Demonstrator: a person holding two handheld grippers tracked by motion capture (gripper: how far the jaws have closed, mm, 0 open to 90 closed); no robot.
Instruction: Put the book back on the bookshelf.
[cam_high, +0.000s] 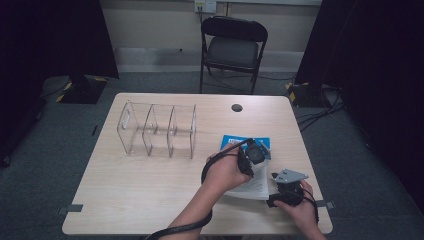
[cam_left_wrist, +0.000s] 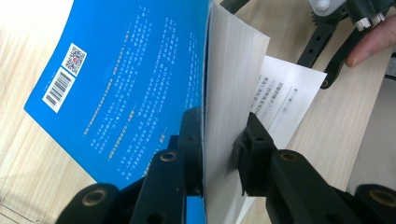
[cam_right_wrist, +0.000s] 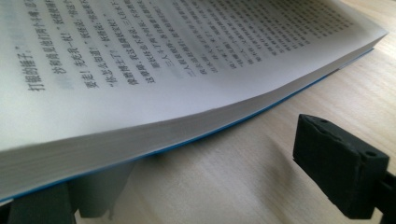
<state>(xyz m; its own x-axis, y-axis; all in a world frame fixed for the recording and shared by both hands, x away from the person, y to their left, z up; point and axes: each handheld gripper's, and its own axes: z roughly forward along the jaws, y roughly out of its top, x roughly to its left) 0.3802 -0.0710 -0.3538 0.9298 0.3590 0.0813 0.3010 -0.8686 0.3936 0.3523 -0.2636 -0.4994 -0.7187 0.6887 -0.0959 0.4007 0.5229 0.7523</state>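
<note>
Left forearm comes in from the near edge, angled far-right; left hand (cam_high: 226, 172) carries the left claw (cam_high: 250, 156) with jaws clamped tight on a thin wad of sheets. Right hand (cam_high: 299, 204) sits at the near-right corner of the worktop, low, holding the right claw (cam_high: 274, 186) pointing left. Its jaws stand wide apart, pads (cam_right_wrist: 337, 163) pressing nothing.

Blue cover (cam_left_wrist: 126, 88), just left of the left gripper's jaws, carries a QR code (cam_left_wrist: 74, 58) and a barcode (cam_left_wrist: 58, 89) on white labels, plus fine white Chinese lines too small to read. Above the right gripper's jaws, the open page (cam_right_wrist: 177, 51) shows black Chinese print, mostly blurred.
</note>
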